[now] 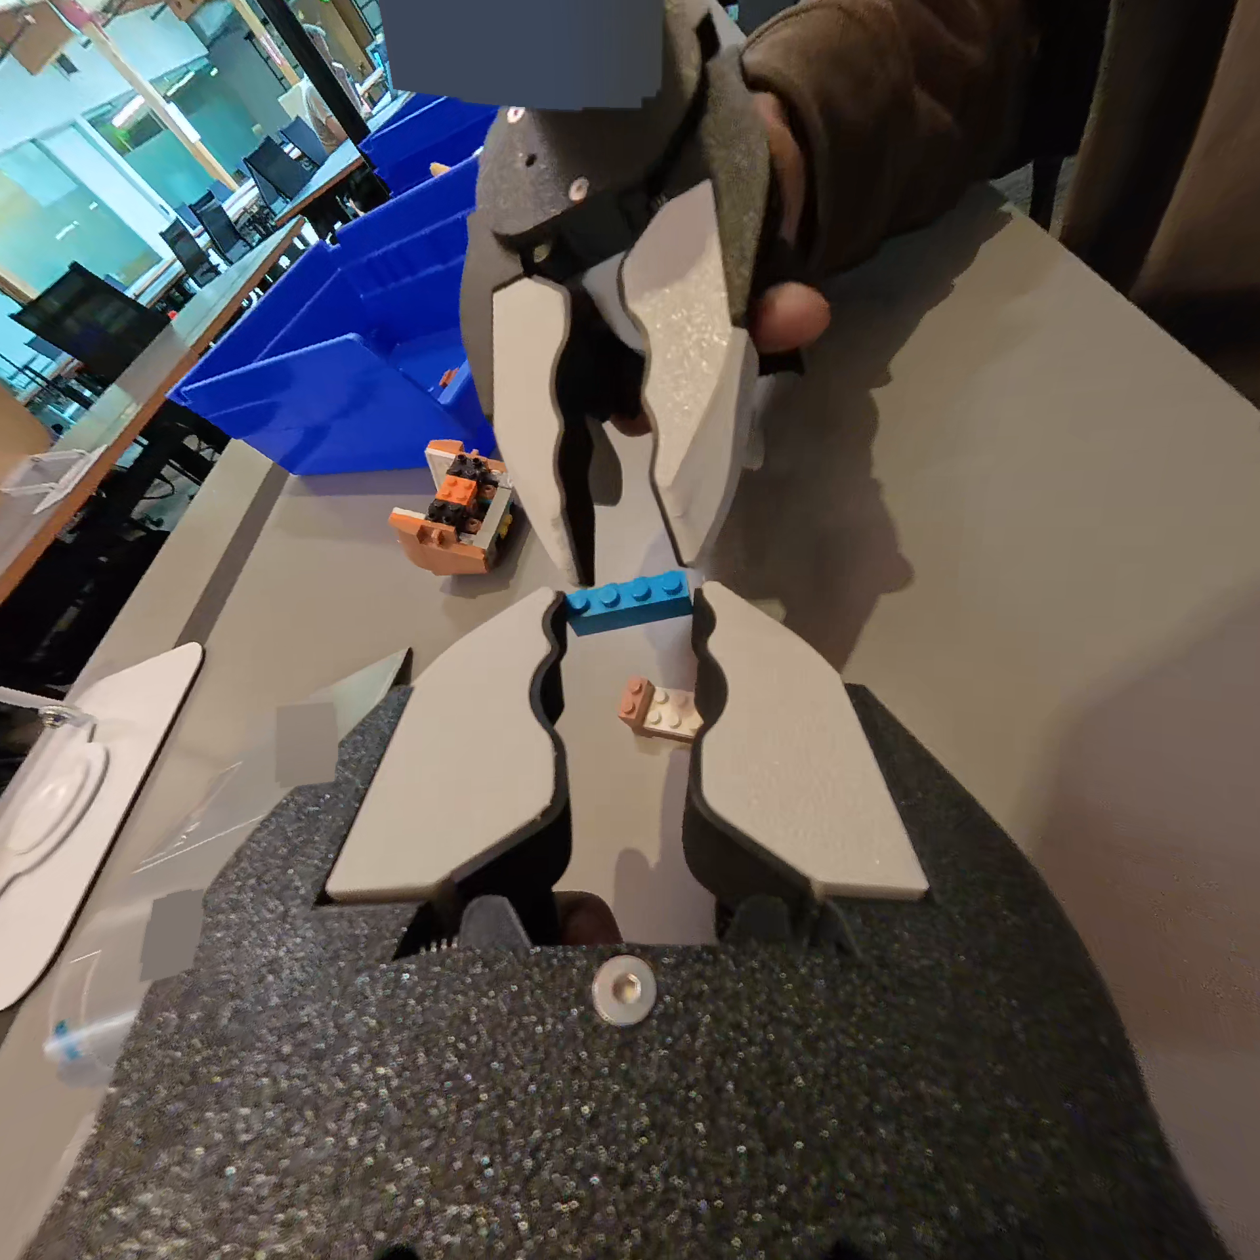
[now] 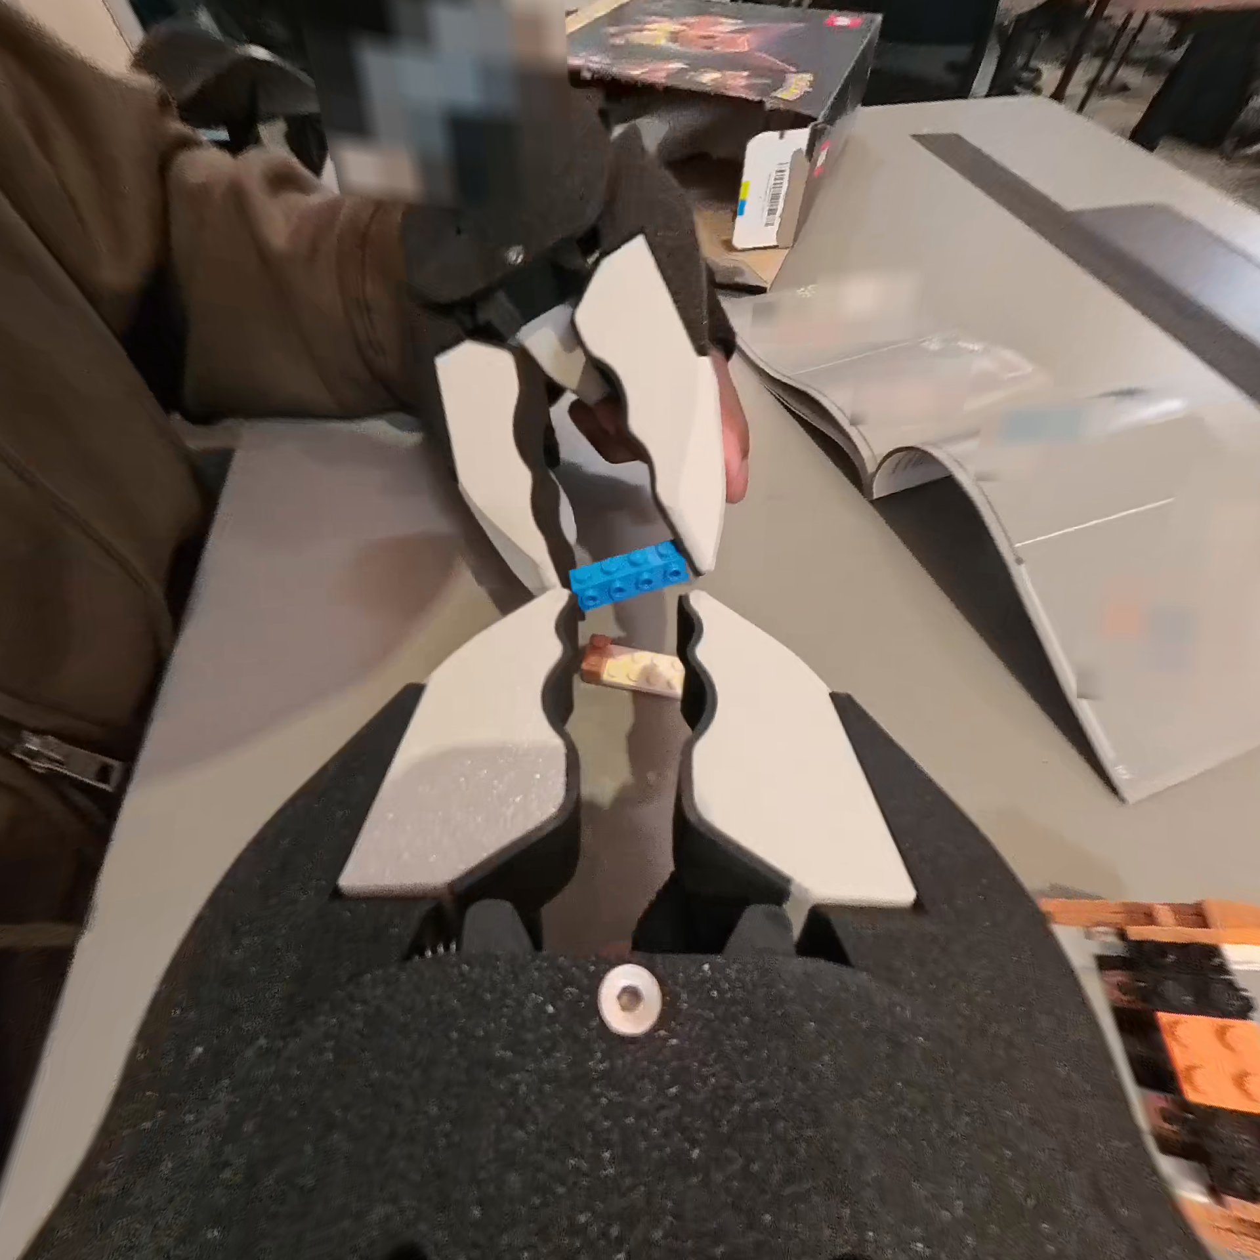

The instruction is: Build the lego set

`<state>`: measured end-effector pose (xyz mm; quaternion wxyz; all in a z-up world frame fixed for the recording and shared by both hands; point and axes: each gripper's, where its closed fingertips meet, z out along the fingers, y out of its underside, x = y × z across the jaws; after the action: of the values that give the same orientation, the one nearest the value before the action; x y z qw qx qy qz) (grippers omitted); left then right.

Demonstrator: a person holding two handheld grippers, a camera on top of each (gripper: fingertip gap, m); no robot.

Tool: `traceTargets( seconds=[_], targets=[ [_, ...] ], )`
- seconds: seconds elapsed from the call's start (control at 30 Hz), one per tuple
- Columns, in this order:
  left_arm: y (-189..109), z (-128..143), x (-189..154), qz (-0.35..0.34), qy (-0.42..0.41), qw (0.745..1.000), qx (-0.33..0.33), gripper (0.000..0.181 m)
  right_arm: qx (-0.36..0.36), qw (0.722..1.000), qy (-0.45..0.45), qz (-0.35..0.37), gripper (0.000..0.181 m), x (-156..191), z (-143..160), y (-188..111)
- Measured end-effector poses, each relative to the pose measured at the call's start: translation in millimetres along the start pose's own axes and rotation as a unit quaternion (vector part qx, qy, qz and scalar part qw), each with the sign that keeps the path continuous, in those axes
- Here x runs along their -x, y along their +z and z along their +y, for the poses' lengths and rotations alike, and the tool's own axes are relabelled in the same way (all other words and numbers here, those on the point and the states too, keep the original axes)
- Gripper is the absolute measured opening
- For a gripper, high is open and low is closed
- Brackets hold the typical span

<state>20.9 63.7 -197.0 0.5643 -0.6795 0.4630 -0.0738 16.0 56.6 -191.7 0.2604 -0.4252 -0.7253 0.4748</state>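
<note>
Blue brick (image 1: 627, 603), one row of four studs, sits crosswise between the fingertips of the left gripper (image 1: 627, 613). Its ends are against the two inner pads, so the left is clamped on it. It looks held a little above the bench (image 1: 988, 545), not resting on it.

The right gripper (image 2: 624, 607) faces it from the opposite side, tip to tip with the left. Its jaws are spread to about the brick's length with nothing between them. The tips are right at the brick; I can't tell if they touch.

Just under and nearer the left gripper, a small tan-and-brown piece (image 1: 658, 709) lies flat on the bench, between the left fingers in view but not touching them.

The partial build (image 1: 453, 515), brown, orange and black, stands on the bench to the left of the brick, near the blue bins (image 1: 327, 409).

In the right wrist view an open instruction booklet (image 2: 1023, 443) lies on the bench beyond the grippers, with the set's box (image 2: 723, 54) behind it.
</note>
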Motion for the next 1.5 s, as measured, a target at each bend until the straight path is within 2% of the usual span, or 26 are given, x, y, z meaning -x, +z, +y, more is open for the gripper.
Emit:
traceTargets(
  seconds=[0.2,0.33,0.53,0.97,1.17,1.3,1.5],
  targets=[
    [1,-8,-5,-0.013,0.047,0.999,-0.011,0.035,0.004,0.999,0.052,-0.011,0.035,7,-1,-2],
    [2,-11,-10,-0.018,0.083,0.996,-0.016,0.035,-0.005,0.995,0.099,-0.028,0.035,12,-1,2],
    [4,-8,-12,-0.017,0.09,0.996,-0.013,0.035,-0.004,0.993,0.111,-0.032,0.031,9,2,5],
    [6,-1,-4,-0.034,0.064,0.997,-0.005,0.035,-0.025,0.998,0.053,0.015,0.029,-3,-2,-2],
    [5,4,-3,-0.009,0.001,1.0,-0.004,0.035,-0.027,0.998,0.046,0.024,0.029,-7,-2,-4],
    [5,12,-2,0.008,-0.042,0.999,0.005,0.035,-0.008,0.999,-0.008,0.05,0.029,-9,2,-4],
    [4,5,-10,0.046,-0.073,0.996,-0.017,0.035,0.004,0.991,-0.119,0.057,0.029,-1,4,-3]
  ],
)
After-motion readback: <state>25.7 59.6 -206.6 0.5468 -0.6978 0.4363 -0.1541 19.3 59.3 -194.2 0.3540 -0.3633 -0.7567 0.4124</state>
